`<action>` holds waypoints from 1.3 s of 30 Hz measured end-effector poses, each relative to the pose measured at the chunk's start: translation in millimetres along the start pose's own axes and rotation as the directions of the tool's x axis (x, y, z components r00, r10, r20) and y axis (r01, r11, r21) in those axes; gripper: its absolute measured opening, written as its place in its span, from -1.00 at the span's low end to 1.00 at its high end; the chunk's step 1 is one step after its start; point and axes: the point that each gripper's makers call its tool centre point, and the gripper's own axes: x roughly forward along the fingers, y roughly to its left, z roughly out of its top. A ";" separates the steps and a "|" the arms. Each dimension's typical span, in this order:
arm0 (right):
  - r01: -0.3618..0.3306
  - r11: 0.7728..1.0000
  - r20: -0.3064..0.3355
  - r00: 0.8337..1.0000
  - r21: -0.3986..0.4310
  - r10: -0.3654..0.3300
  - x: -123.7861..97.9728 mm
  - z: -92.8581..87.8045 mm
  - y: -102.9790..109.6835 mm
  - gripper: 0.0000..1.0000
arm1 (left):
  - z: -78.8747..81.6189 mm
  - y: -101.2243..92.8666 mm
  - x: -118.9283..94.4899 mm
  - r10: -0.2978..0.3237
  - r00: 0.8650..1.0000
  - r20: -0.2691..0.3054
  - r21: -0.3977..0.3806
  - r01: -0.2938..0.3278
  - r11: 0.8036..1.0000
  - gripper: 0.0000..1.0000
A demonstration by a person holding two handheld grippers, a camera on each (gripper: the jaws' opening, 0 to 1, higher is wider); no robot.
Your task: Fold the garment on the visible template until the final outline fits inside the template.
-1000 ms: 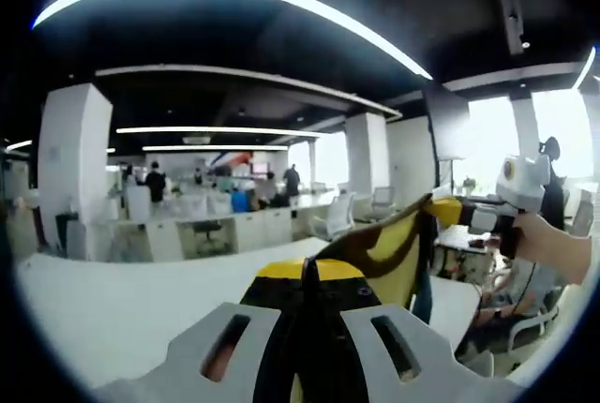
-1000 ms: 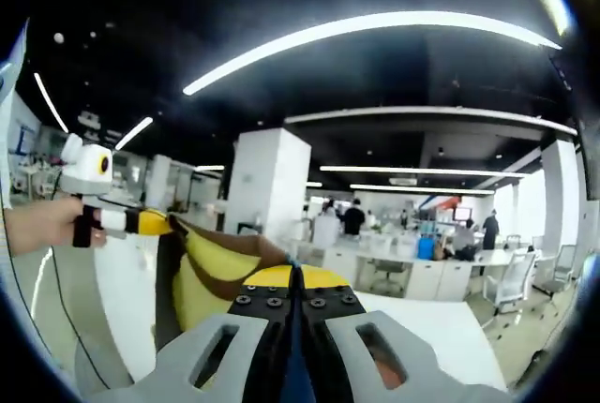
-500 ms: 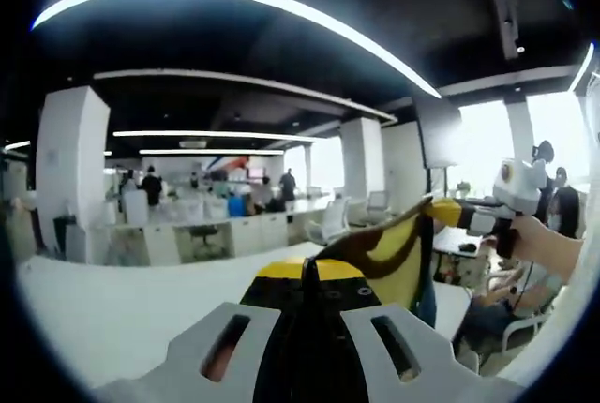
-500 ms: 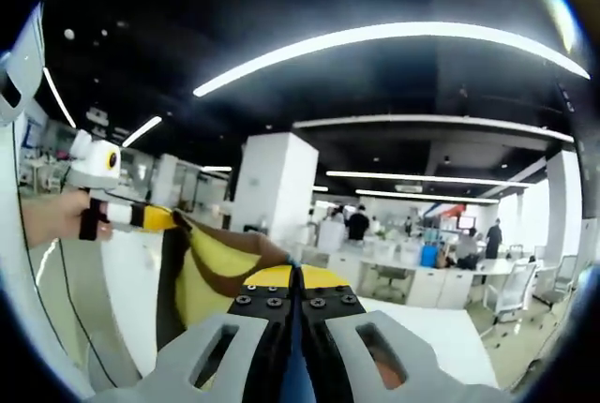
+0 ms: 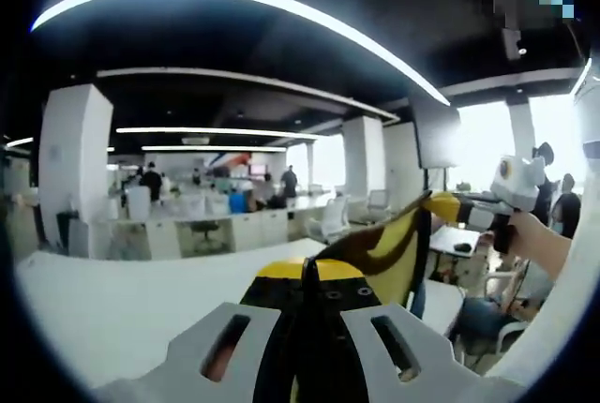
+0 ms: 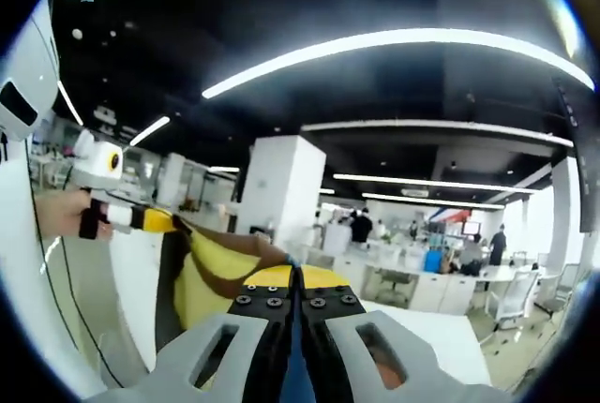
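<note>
1. Open-plan office forms the backdrop in both views: white pillars [image 5: 73, 164], long ceiling light strips [image 6: 394, 47], desks with chairs [image 5: 328, 220], and several people standing far off near the back [image 5: 150, 181]

2. Below the jaws in the left gripper view lies a white table [image 5: 122, 300]; no template can be made out on it from this angle, so where the outline sits cannot be told

3. The garment [image 5: 389, 253], yellow with dark brown patches, is off the table and stretched in the air between the two tools; the right gripper view shows it sagging a little in the middle [image 6: 211, 272]

4. The left gripper [image 5: 309, 276] is clenched on one edge of the cloth, jaws pressed together with fabric emerging from between them

5. The right gripper [image 6: 295, 281] is likewise clamped on the opposite edge, jaws tight with yellow cloth at the tips

6. Each tool appears in the other's view, held out level in a hand [image 5: 534, 234], with the cloth running between them; the hands are well apart and both cameras point up and outward

7. My reading: this is the lift-and-spread step ahead of laying down. Next would call for lowering both hands together, keeping the cloth taut, and setting it flat on the table before any fold
</note>
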 end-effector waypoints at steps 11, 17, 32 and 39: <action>-0.042 0.999 -0.028 0.999 0.000 0.042 -18.7 2.0 10.5 -0.98 | 2.2 -14.1 -20.8 0.015 0.999 -0.031 -0.002 -0.015 1.000 -1.00; -0.053 0.999 -0.028 0.998 0.003 0.053 -12.9 -3.7 9.8 -0.98 | -2.2 -8.7 -14.3 0.026 0.999 -0.046 0.029 -0.024 0.999 -1.00; -0.052 0.998 -0.178 0.982 0.045 0.060 48.4 -98.0 -12.0 -0.98 | -71.4 37.2 39.3 0.053 0.977 -0.206 0.013 -0.051 0.999 -1.00; -0.059 0.997 -0.201 0.977 0.054 0.069 66.4 -115.4 -19.1 -0.98 | -86.0 57.6 61.8 0.068 0.970 -0.233 0.011 -0.067 0.998 -1.00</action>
